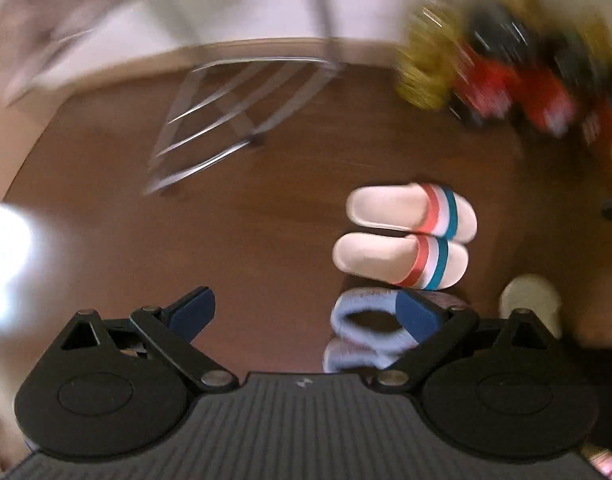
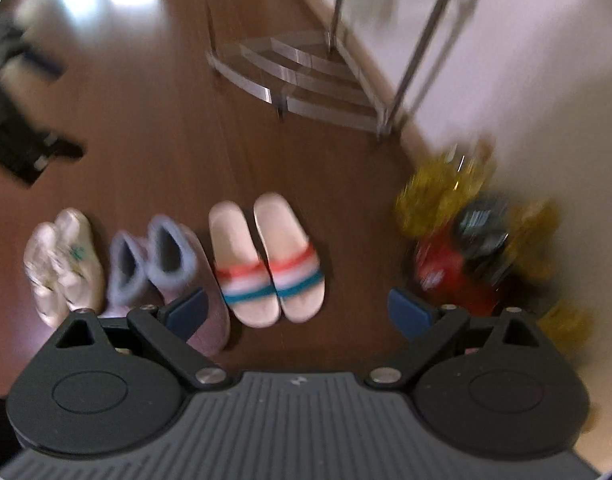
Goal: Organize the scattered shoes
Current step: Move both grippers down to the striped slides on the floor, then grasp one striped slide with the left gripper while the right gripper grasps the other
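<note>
In the left wrist view, the left hand-held gripper point(image 1: 306, 314) is spread wide and holds nothing; its two blue pads point(image 1: 194, 312) stand far apart above the brown wooden floor point(image 1: 266, 184); a pair of white slides point(image 1: 406, 236) with red, white and teal bands lies on the floor, the two shoes side by side and touching along their edges; just beside them, nearer to the camera, is a pair of fuzzy blue-trimmed slippers point(image 1: 366, 332), partly hidden behind the right pad; a pale shoe point(image 1: 530, 300) shows only a little at the right edge; a metal rack point(image 1: 242, 116) with thin bars stands near the white wall point(image 1: 246, 0), much blurred; a heap of yellow, red and dark things point(image 1: 494, 60) is at the upper right, too blurred to name

In the right wrist view, the right hand-held gripper point(image 2: 302, 312) is also spread open and empty; three pairs lie in one row on the floor point(image 2: 154, 140): a pair of white sneakers point(image 2: 62, 264) at the left, the slippers point(image 2: 166, 264) in the middle, the slides point(image 2: 266, 260) at the right, each pair just beside the next one; the left pad point(image 2: 188, 310) covers a part of one slipper; the rack point(image 2: 306, 80) stands in the corner by the wall point(image 2: 506, 80), well apart from the row; the blurred heap point(image 2: 474, 236) is against the wall at the right; a dark object point(image 2: 18, 120) at the left edge I cannot identify
</note>
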Demonstrator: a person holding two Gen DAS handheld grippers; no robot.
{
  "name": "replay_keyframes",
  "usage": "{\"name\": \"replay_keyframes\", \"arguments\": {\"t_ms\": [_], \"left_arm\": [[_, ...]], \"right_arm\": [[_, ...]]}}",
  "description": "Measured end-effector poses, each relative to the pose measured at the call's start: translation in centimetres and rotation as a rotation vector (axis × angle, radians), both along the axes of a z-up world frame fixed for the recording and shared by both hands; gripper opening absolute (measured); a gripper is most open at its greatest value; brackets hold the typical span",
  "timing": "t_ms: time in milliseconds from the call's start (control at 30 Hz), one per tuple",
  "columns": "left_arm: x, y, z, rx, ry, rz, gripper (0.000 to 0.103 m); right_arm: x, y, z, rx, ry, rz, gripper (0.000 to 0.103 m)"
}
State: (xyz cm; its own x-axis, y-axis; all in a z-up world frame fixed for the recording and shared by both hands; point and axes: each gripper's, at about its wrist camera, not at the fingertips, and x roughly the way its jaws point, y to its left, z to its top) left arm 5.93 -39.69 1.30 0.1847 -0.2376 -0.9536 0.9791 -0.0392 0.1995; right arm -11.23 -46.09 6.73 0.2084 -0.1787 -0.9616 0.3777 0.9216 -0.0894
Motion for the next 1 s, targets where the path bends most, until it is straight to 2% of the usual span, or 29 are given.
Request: {"name": "replay_keyframes", "arguments": {"t_ms": [33, 67, 167, 267, 400, 533, 700, 833, 900, 1000], "left_arm": [[-0.6, -1.0, -3.1, 0.000, -0.017, -0.122, 0.096], [-1.1, -1.3, -4.8, 0.001, -0.027, -0.186, 0.095], [-2.6, -3.2, -11.9, 0.002, -0.066, -0.479, 0.090], [-3.5, -4.7, -16.7, 0.005, -0.087, -0.654, 0.082], [-4.9, -6.3, -21.9, 0.024, -0.054, -0.847, 0.082], [-6.5, -6.5, -24.9, 0.039, -0.006, -0.979, 0.082], [-7.6, -7.5, -27.9, 0.054, 0.079, -1.050, 0.067], [-8.2, -8.6, -28.8, 0.066, 0.166, -1.094, 0.062], [-8.5, -9.0, -28.6, 0.062, 0.219, -1.107, 0.055], [-8.5, -9.2, -29.1, 0.055, 0.213, -1.129, 0.056]], "right_arm": [[-0.8, 0.2, -3.3, 0.006, 0.020, -0.034, 0.095], [-1.6, 0.3, -5.9, 0.013, 0.032, -0.064, 0.095], [-4.0, -0.1, -12.1, 0.026, 0.040, -0.164, 0.095], [-6.5, -1.2, -18.4, 0.046, 0.047, -0.277, 0.095], [-8.2, -1.6, -23.1, 0.049, 0.015, -0.286, 0.096], [-8.0, -1.7, -25.7, 0.049, -0.028, -0.221, 0.096], [-7.7, -1.5, -28.0, 0.041, -0.096, -0.099, 0.096], [-7.7, -1.9, -29.8, 0.042, -0.139, -0.066, 0.096], [-7.8, -2.0, -30.5, 0.044, -0.157, -0.053, 0.096], [-7.9, -1.9, -31.0, 0.044, -0.173, -0.043, 0.096]]}}
